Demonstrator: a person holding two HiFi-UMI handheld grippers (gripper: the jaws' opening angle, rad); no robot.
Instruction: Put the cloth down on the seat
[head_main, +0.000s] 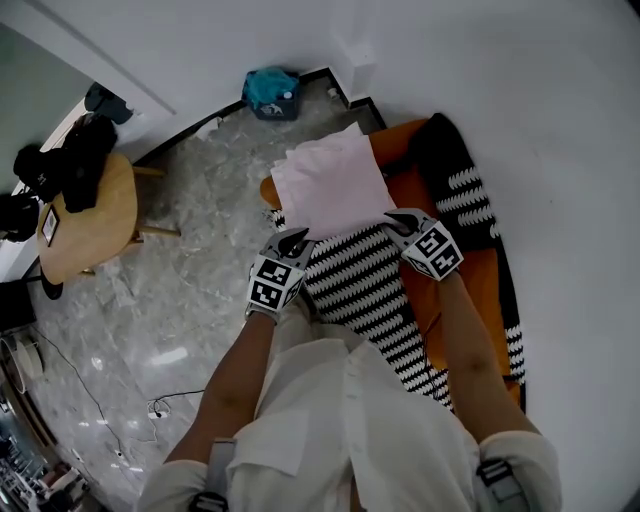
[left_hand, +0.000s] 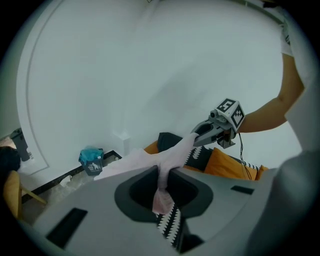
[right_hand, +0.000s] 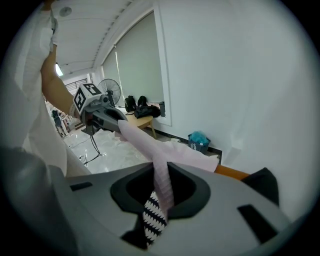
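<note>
Far L, the round wooden table carries black bags and sits well apart from the action. The teal bin is up by the wall, also not involved.

Now the left gripper: it's over the marble floor, just off the seat's near edge. Its fingers are narrow and pinched on one corner of the pink cloth. In its own view the fabric runs down thru the gap and fans out the far side, so the grip is on.

The cloth spans between both grippers, spread fairly flat and stretched. My read is it's held by two corners to keep it open, so it lands w/o bunching. Its far edge looks draped onto the seat end already, tho the head view is too steep to say if it's touching.

Right gripper: same story, fingers close together and clamped on the other corner, hovering over the striped throw.

That throw lies along the orange seat, which sits against the wall. Cloth is above the seat, near corners not yet laid down or let go.
</note>
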